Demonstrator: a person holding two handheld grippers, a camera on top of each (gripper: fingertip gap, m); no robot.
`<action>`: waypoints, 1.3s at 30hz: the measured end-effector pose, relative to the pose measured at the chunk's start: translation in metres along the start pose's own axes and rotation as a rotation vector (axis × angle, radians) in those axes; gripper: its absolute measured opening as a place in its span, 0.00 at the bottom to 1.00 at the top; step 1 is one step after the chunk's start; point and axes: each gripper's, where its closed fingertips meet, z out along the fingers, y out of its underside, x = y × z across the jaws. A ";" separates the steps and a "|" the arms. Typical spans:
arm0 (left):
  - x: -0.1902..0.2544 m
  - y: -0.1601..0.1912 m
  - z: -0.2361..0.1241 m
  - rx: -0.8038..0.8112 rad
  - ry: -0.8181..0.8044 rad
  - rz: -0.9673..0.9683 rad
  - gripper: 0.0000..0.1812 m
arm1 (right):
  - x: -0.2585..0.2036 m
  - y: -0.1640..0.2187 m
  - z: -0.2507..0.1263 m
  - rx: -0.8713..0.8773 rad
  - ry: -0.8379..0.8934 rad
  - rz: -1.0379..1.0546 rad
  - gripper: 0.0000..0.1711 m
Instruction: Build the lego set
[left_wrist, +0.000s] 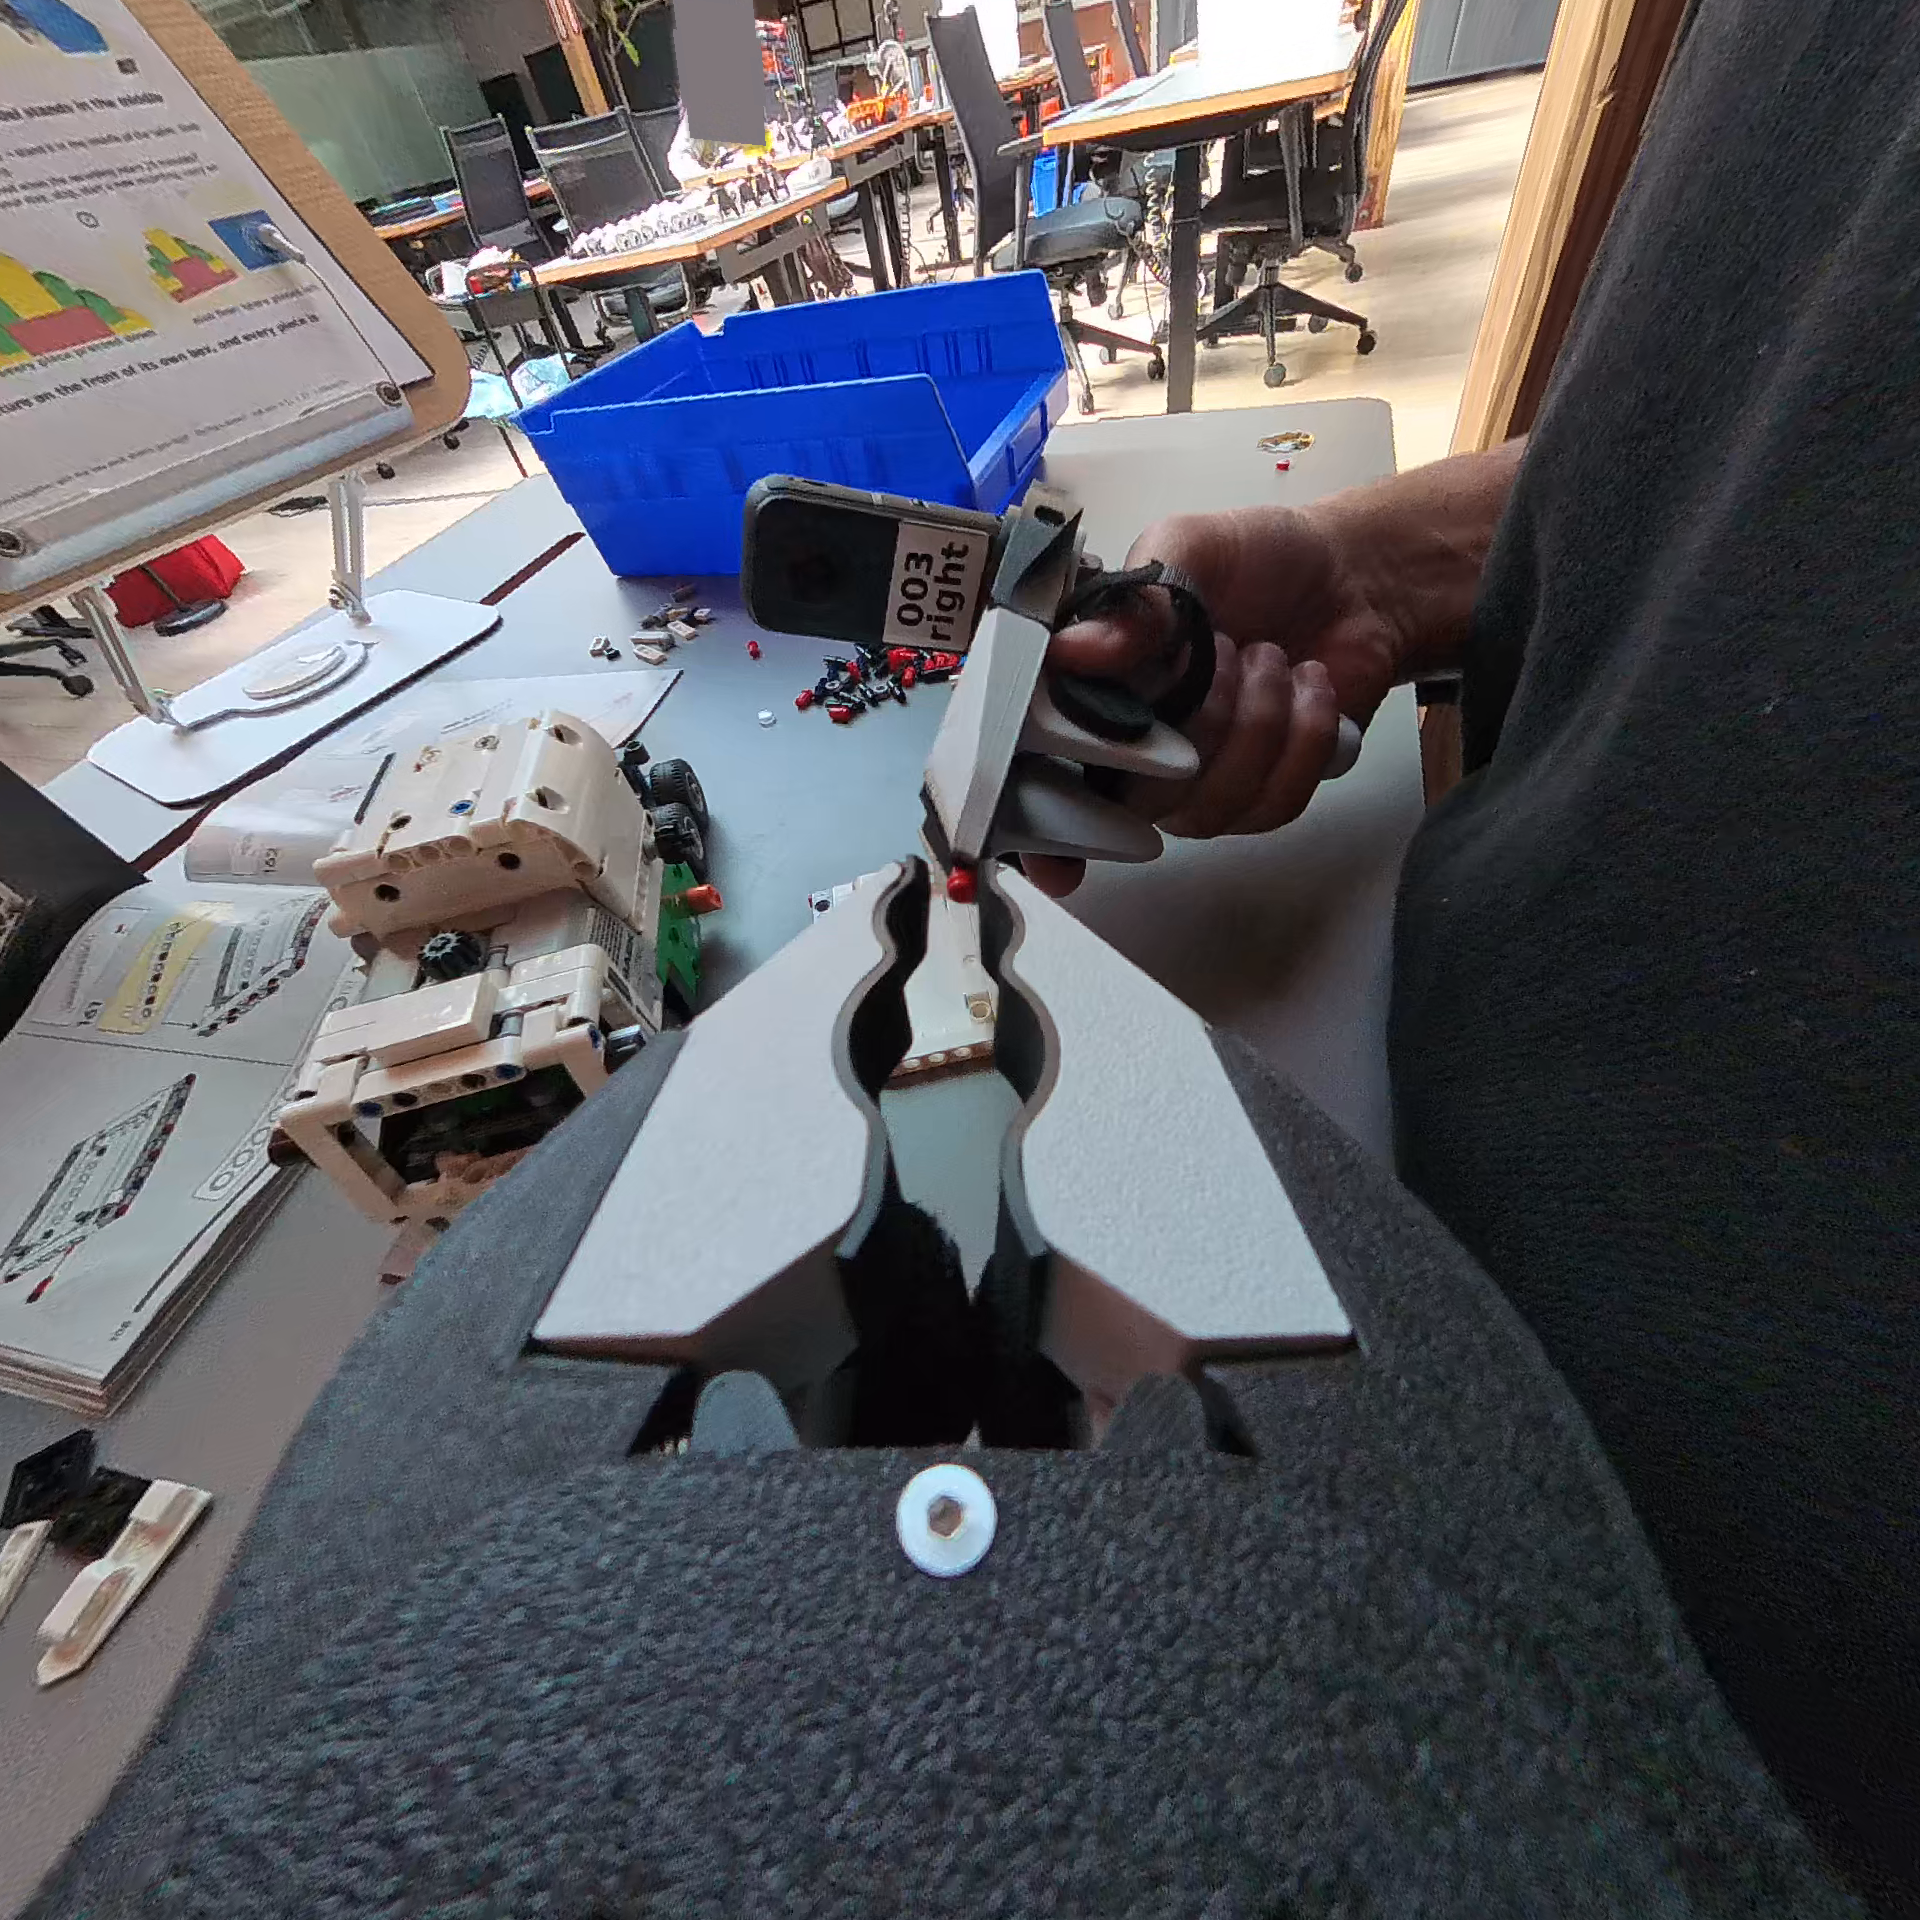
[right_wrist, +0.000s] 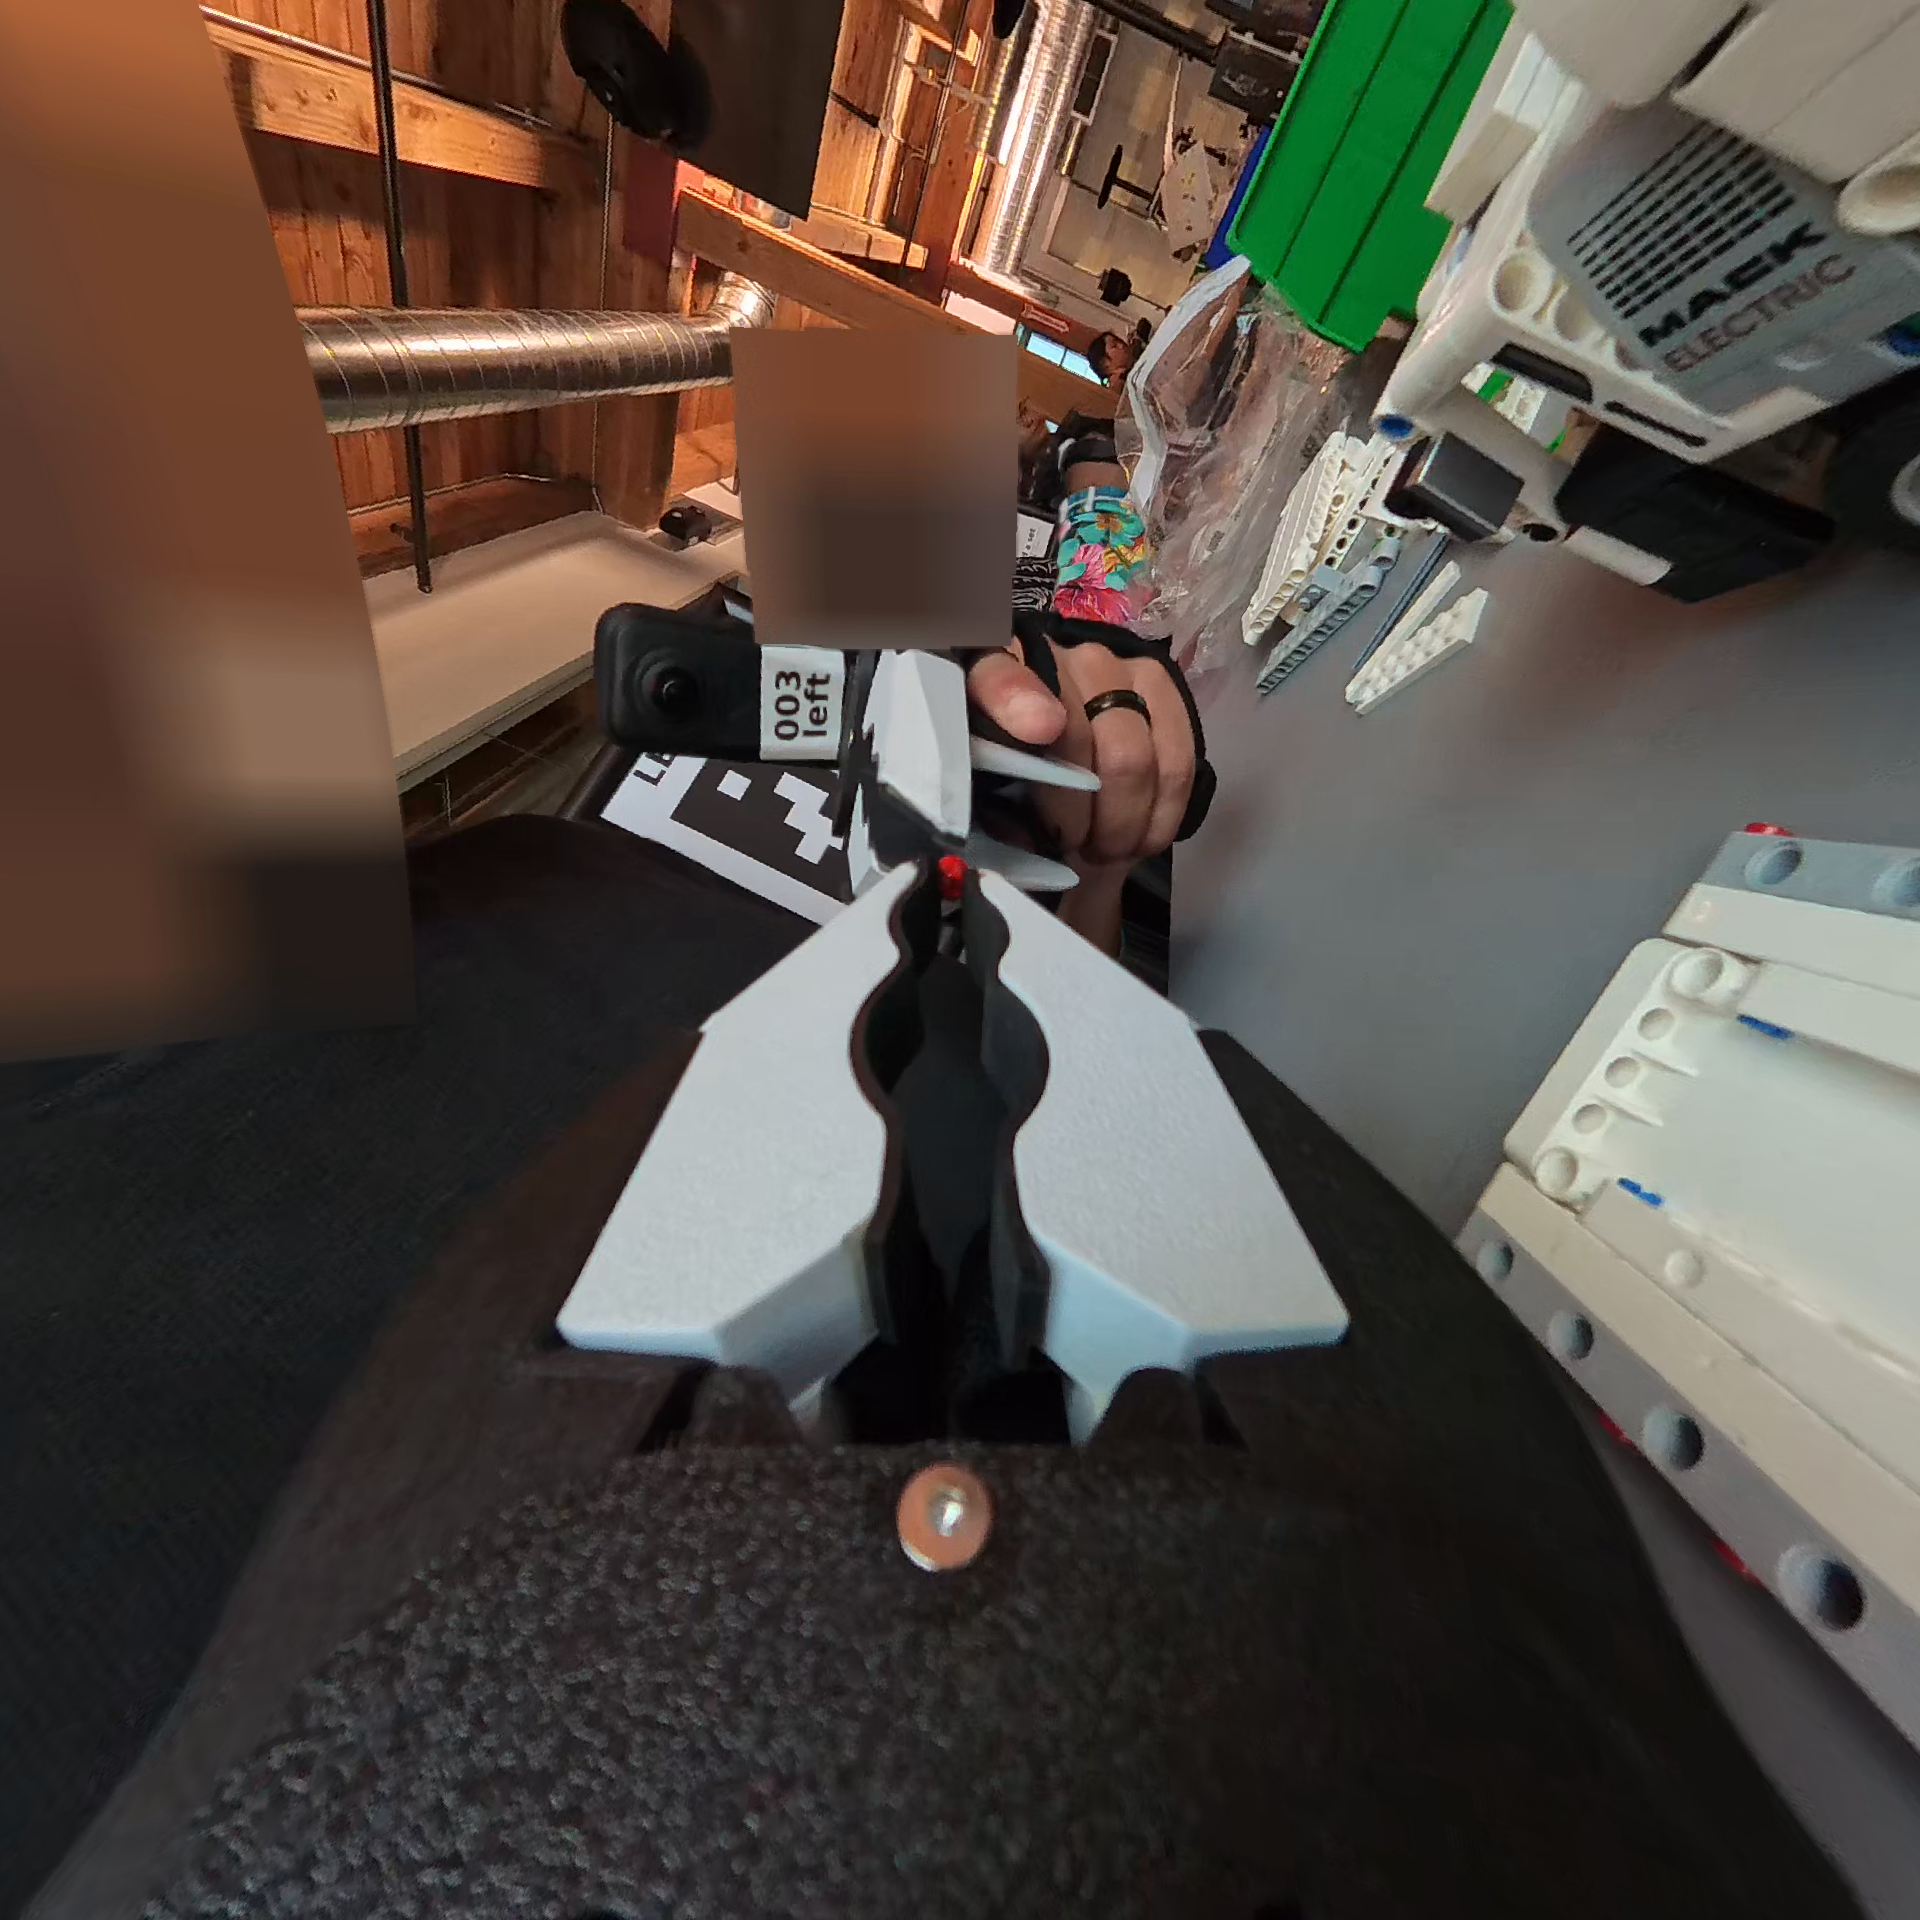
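My left gripper (left_wrist: 954, 871) is shut on a white lego piece (left_wrist: 948, 997) that stands up between its fingers. My right gripper (left_wrist: 954, 854) comes in from the right, held by a hand, and meets the left gripper tip to tip. It is shut on a small red pin (left_wrist: 961, 884), which sits at the top end of the white piece. In the right wrist view my right gripper (right_wrist: 948, 881) pinches the red pin (right_wrist: 948, 871) at its tips, with the left gripper (right_wrist: 914, 836) right in front of it. The white piece is mostly hidden there.
A part-built white lego truck (left_wrist: 488, 935) lies left of the grippers on an open instruction booklet (left_wrist: 125, 1143). A blue bin (left_wrist: 810, 436) stands behind, with a pile of red and dark pins (left_wrist: 873, 681) in front of it. White panel assemblies (right_wrist: 1714, 1195) and loose white plates (right_wrist: 1423, 644) lie nearby. My two grippers' fingertips are within a few centimetres of each other.
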 end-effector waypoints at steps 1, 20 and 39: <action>0.000 0.000 -0.001 0.007 0.000 -0.007 0.05 | 0.000 0.001 0.001 -0.009 0.001 0.006 0.02; 0.004 -0.001 -0.021 0.086 0.028 -0.035 0.01 | -0.010 0.003 0.020 -0.059 -0.062 0.021 0.02; -0.041 0.041 -0.027 -0.066 -0.176 -0.253 0.01 | 0.019 -0.034 -0.024 -0.088 0.489 -0.600 0.10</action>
